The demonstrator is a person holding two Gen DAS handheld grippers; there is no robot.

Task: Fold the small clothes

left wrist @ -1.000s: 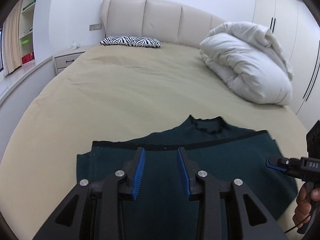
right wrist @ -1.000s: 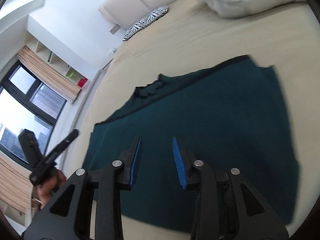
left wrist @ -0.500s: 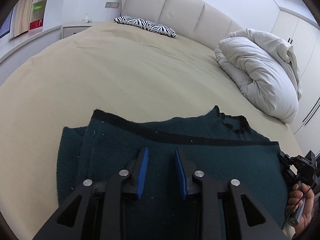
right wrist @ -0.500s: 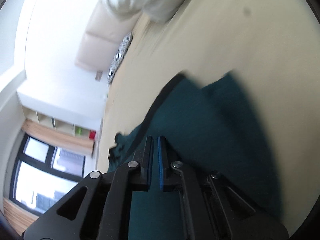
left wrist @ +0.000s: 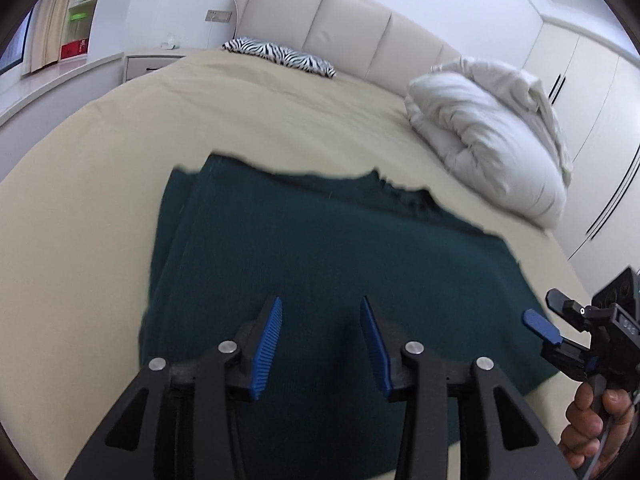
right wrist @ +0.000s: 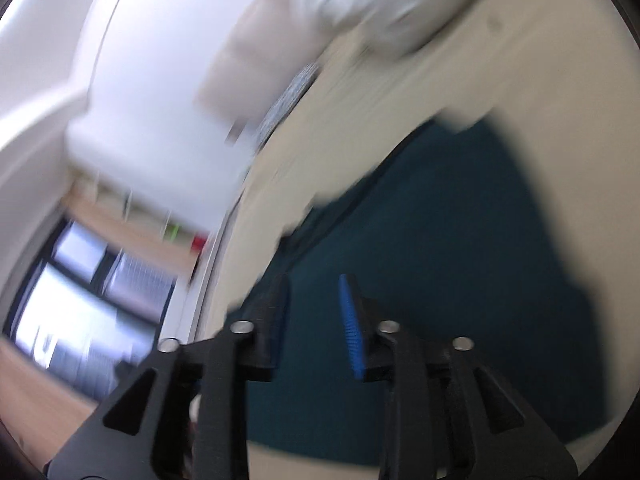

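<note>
Left gripper (left wrist: 320,336) jaws spread, empty, over the near part of the green sweater (left wrist: 340,248); right gripper (right wrist: 314,320) jaws also spread, at its right edge. Sweater lies flat on the bed (left wrist: 260,120), duvet (left wrist: 496,136) far right, zebra pillow (left wrist: 280,56) beyond.

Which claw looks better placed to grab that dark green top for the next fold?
Probably the left claw. It hangs open over the middle of the dark green top, steady and squarely facing it. The right claw, also open, sits at the top's right edge, and its view is tilted and blurred from fast motion.
</note>
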